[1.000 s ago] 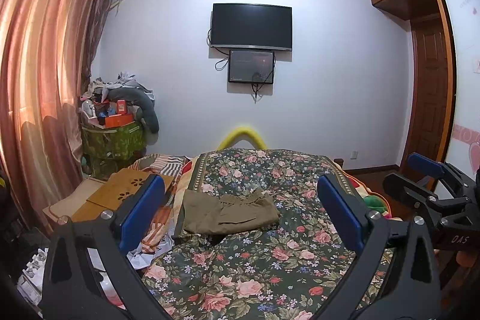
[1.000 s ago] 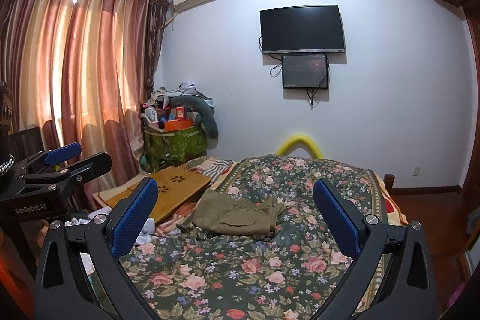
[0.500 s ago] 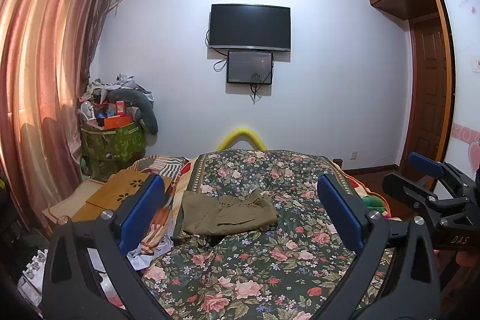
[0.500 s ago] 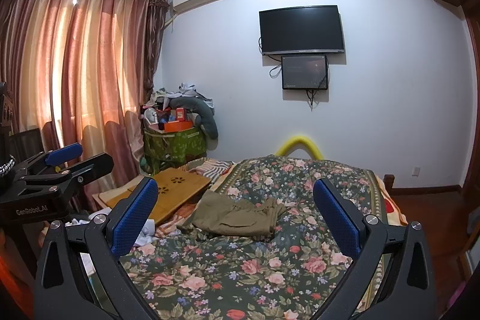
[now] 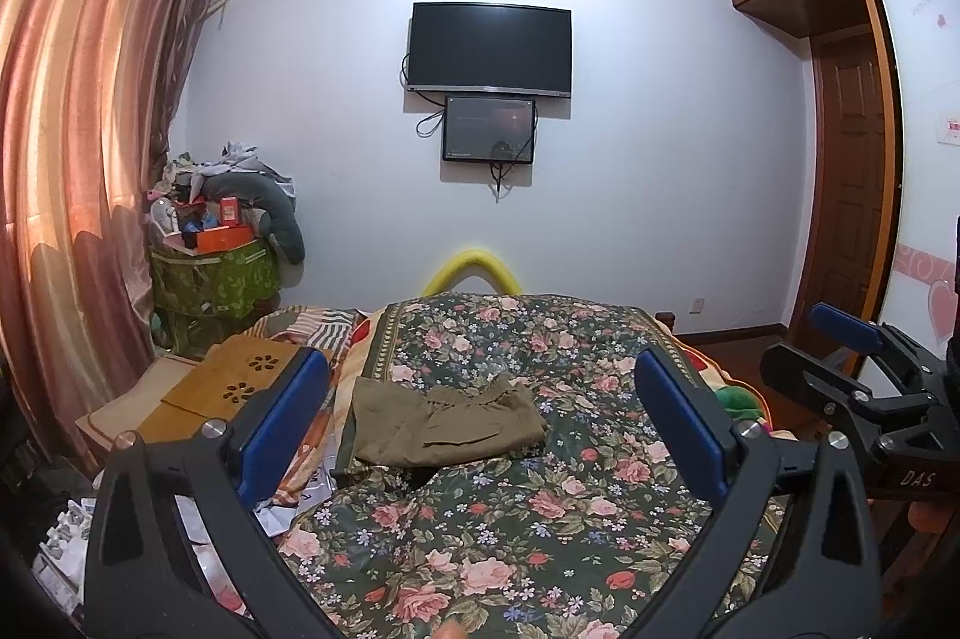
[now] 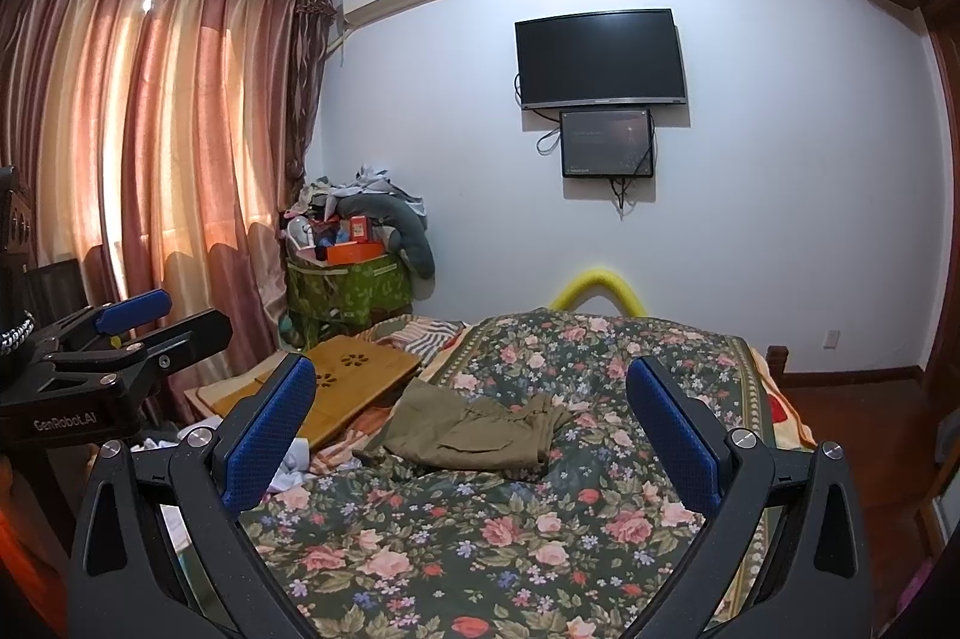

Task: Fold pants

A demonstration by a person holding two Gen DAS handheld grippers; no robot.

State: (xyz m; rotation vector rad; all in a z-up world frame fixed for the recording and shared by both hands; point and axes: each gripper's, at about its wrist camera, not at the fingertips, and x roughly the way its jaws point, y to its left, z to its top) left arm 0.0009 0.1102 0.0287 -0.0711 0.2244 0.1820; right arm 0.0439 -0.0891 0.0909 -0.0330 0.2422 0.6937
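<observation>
— Pants [image 5: 444, 420] first: where do they lie?

— On the bed [image 5: 540, 537], folded into a compact olive bundle on the floral quilt, towards the bed's left edge as both cameras see it. One end is smooth and flat, the other bunched and wrinkled.

— And the left gripper [image 5: 480, 435]?

— It hangs above the near part of the bed with its jaws spread wide and nothing between them. In its own view the pants sit ahead of it, framed between the two blue pads, closer to the left pad [image 5: 282, 429]. Gripper and cloth are well apart; no contact.

— The right gripper [image 6: 471, 438]?

— The same: jaws wide, empty, over the near quilt. From its camera the pants [image 6: 474, 429] also lie ahead between the pads, a little left of centre, well apart from the fingertips.

— Do the two see each other?

— Yes. The right gripper [image 5: 870, 393] shows at the right edge of the left view, and the left gripper [image 6: 114, 345] at the left edge of the right view. They are side by side, both facing the far wall.

— What lies beside the pants?

— A wooden board [image 6: 354, 381] just off the bed's left edge, with striped cloth [image 5: 318, 333] behind it. A TV [image 5: 489, 48] hangs on the far wall.
</observation>
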